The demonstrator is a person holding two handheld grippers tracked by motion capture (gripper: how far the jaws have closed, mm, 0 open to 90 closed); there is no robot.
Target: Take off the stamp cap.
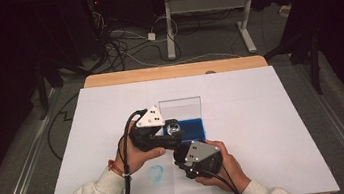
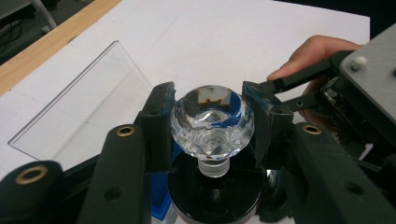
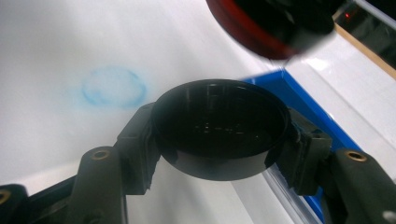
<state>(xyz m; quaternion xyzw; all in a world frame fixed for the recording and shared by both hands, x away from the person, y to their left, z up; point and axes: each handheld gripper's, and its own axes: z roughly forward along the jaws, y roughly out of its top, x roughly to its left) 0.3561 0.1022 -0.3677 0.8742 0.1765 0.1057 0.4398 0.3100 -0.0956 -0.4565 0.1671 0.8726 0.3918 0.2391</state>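
My left gripper [image 2: 212,109] is shut on a clear faceted crystal knob [image 2: 212,123], its two jaws pressing the knob's sides. The knob's short neck stands on a round black piece [image 2: 215,198] below it. My right gripper [image 3: 219,137] is shut on a round black cup [image 3: 219,123], open side facing the camera. Above that cup hangs a blurred black and red round piece [image 3: 271,23]. In the high view the left gripper [image 1: 172,129] and the right gripper [image 1: 181,152] meet close together at mid table, next to a blue tray [image 1: 194,127].
A clear plastic sheet [image 1: 179,103] stands upright behind the blue tray on the white table cover [image 1: 265,130]. A faint blue ring stain [image 1: 156,173] marks the cover near the front edge. The wooden table edge [image 1: 171,71] runs along the back, with cables on the floor beyond.
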